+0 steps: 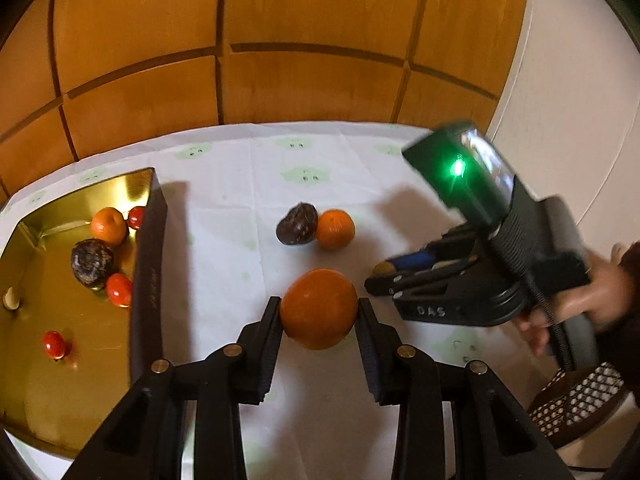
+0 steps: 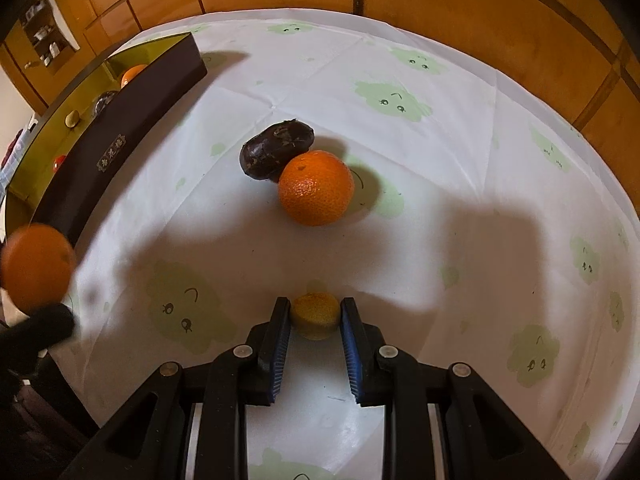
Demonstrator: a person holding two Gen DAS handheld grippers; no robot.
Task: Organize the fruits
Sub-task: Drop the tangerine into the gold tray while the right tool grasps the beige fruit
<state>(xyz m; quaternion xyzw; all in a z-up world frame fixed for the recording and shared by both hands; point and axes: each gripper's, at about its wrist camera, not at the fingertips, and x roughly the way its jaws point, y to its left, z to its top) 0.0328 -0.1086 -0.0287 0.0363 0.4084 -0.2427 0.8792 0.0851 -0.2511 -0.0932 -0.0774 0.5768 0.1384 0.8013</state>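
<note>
My left gripper (image 1: pixel 319 308) is shut on a large orange (image 1: pixel 319 309) and holds it above the table, right of the gold-lined box (image 1: pixel 149 240). That orange also shows at the left edge of the right wrist view (image 2: pixel 36 268). My right gripper (image 2: pixel 315 312) is shut on a small yellow fruit (image 2: pixel 315 316); it also shows in the left wrist view (image 1: pixel 384 276). A second orange (image 2: pixel 316 188) and a dark wrinkled fruit (image 2: pixel 276 152) lie touching on the tablecloth. The box holds an orange (image 1: pixel 108 225), a dark fruit (image 1: pixel 92 264) and small red fruits (image 1: pixel 119 289).
The round table has a white cloth (image 2: pixel 460 200) with green prints. Wooden panels (image 1: pixel 280 40) stand behind it. The box's dark wall (image 2: pixel 120 152) runs along the left. A patterned chair seat (image 1: pixel 576 404) sits at the lower right.
</note>
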